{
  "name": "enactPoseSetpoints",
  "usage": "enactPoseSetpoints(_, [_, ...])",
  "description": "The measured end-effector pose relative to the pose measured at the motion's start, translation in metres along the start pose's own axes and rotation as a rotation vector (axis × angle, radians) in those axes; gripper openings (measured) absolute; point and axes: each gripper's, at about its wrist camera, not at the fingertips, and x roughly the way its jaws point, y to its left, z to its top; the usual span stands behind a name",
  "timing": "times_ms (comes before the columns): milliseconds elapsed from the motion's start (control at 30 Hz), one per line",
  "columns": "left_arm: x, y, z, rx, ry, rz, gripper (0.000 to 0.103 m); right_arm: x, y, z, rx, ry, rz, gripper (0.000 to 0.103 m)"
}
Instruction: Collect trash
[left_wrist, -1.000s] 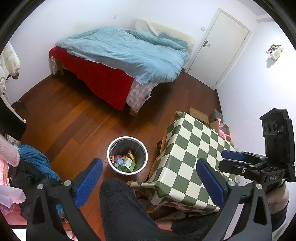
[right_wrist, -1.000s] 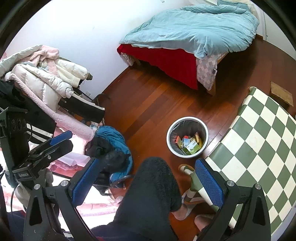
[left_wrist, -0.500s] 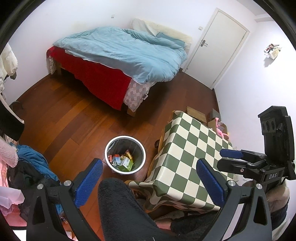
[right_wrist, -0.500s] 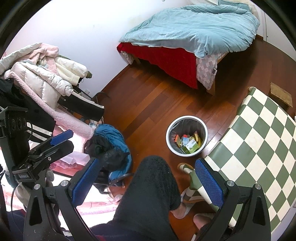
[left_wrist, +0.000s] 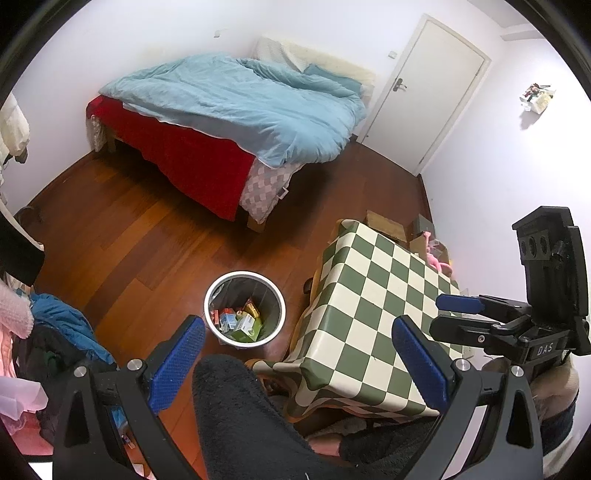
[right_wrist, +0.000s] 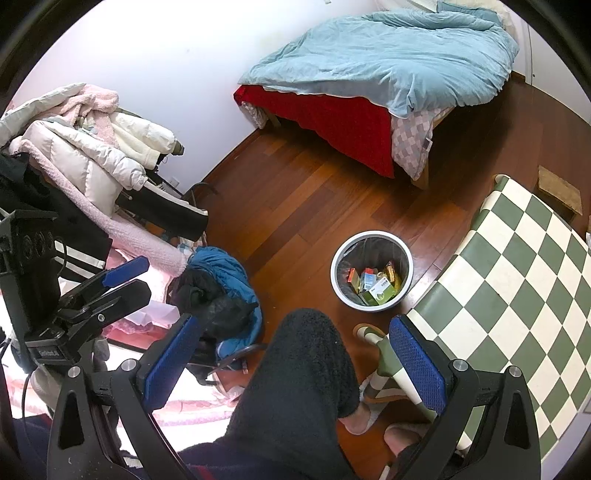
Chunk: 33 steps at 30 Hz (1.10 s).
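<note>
A round white bin (left_wrist: 280, 306) (right_wrist: 406, 258) stands on the wood floor beside the table, holding several small cartons and wrappers (left_wrist: 240, 319) (right_wrist: 375, 282). My left gripper (left_wrist: 297, 360) is held high above the floor, open, nothing between its blue pads. My right gripper (right_wrist: 295, 363) is open too and empty. Each gripper shows in the other's view: the right one (left_wrist: 458, 314) over the table's right side, the left one (right_wrist: 125, 280) over the clothes pile. The checked tabletop (left_wrist: 373, 321) (right_wrist: 517, 277) carries nothing that I can see.
A person's dark fleece-clad leg (left_wrist: 243, 417) (right_wrist: 295, 387) fills the lower middle of both views, slippered feet (right_wrist: 364, 417) below. A bed with a blue duvet (left_wrist: 240, 107) stands at the back. Clothes are heaped on a chair (right_wrist: 74, 155), a blue jacket (right_wrist: 221, 277) lies by it, and a door (left_wrist: 428, 92) is shut.
Both cameras have risen and drifted a little; the bin and table sit slightly lower and further left in the left wrist view. Both grippers stay open and empty.
</note>
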Motion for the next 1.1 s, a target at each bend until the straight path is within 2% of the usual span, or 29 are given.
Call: enactPoseSetpoints(1100, [-0.006, 0.004, 0.009, 0.016, -0.008, -0.023, 0.103, -0.015, 0.007, 0.002, -0.034, 0.003, 0.007, 0.103])
